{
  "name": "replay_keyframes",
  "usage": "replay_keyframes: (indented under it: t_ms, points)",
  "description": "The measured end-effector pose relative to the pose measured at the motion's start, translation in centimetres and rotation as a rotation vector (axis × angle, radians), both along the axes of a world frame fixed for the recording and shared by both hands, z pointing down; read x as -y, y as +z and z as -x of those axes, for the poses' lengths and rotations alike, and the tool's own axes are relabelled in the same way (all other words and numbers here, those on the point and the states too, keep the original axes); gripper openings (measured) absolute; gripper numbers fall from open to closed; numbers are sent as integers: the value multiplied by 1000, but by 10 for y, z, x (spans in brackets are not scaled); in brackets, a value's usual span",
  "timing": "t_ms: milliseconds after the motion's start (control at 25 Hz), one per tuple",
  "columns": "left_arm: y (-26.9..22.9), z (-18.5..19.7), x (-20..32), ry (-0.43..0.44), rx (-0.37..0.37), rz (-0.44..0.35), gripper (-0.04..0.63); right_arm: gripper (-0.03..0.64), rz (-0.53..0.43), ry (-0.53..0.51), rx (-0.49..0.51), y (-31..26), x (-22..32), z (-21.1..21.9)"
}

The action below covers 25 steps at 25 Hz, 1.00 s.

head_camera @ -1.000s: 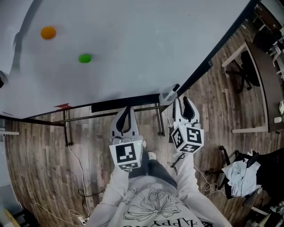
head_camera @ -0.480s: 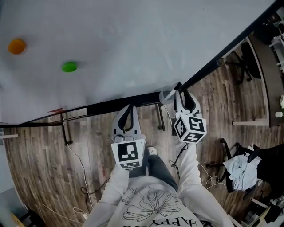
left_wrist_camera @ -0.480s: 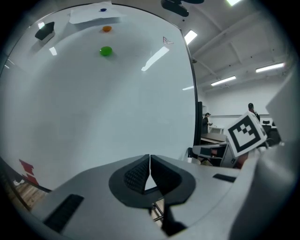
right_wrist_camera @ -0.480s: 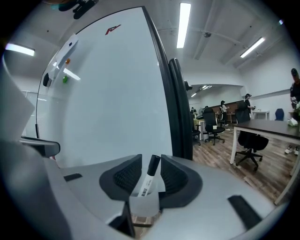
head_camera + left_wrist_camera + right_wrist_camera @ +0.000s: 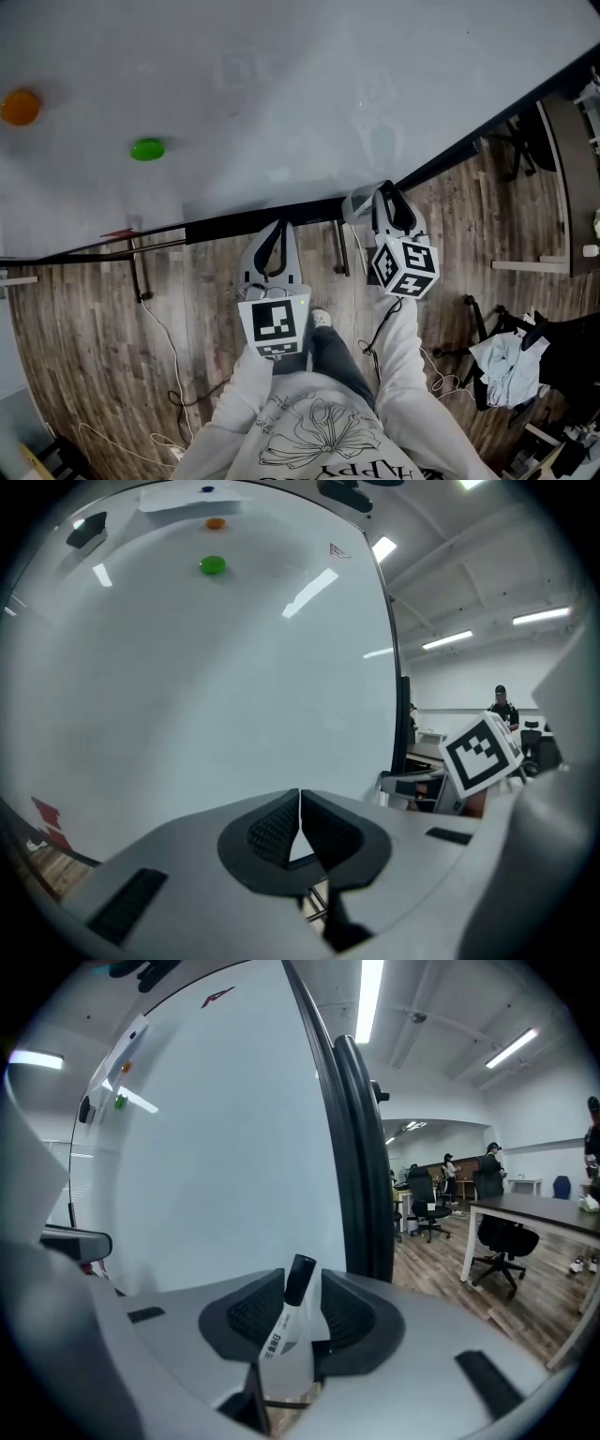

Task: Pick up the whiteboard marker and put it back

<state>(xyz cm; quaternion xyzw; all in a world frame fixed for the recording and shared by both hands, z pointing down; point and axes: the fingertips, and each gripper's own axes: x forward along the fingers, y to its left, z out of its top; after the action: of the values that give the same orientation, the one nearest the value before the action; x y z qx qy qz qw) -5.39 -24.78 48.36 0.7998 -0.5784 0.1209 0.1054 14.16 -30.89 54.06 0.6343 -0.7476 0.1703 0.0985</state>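
A white whiteboard marker (image 5: 286, 1330) with a black cap sits between the jaws of my right gripper (image 5: 302, 1309), which is shut on it, cap pointing up along the board's dark right frame (image 5: 361, 1166). In the head view the right gripper (image 5: 382, 202) holds the marker (image 5: 357, 202) at the whiteboard's black lower tray (image 5: 253, 220). My left gripper (image 5: 271, 238) hangs just below the tray's edge, to the left of the right one. Its jaws (image 5: 298, 829) are shut with nothing between them, facing the white board (image 5: 187, 686).
A green magnet (image 5: 147, 149) and an orange magnet (image 5: 19, 107) stick to the board's left part. The board's metal stand (image 5: 141, 272) and cables (image 5: 169, 347) are on the wooden floor. Office chairs (image 5: 502, 1241) and a desk (image 5: 539, 1208) stand to the right.
The right gripper with the marker has edged slightly right and down along the tray's end. The head view has shifted, so the magnets sit further left. The left gripper has hardly moved.
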Motion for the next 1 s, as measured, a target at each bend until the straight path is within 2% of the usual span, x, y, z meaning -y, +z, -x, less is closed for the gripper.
replay_keyframes:
  t_ms: [320,600,760,880,1000]
  points:
    - [7,9,2,-18,-2,17,8,103,15,-22,-27,5,9,8]
    - [7,10,2,-30,-9,19,8,95,19,-35,27,5,9,8]
    - [6,10,2,-38,-10,18,8,63,-23,-41,18,-6,8,12]
    - [1,10,2,-41,-21,11,8,62,-60,-59,-11,-21,3,19]
    - [-8,9,2,-41,-34,-5,8,61,-89,-60,3,-37,-3,22]
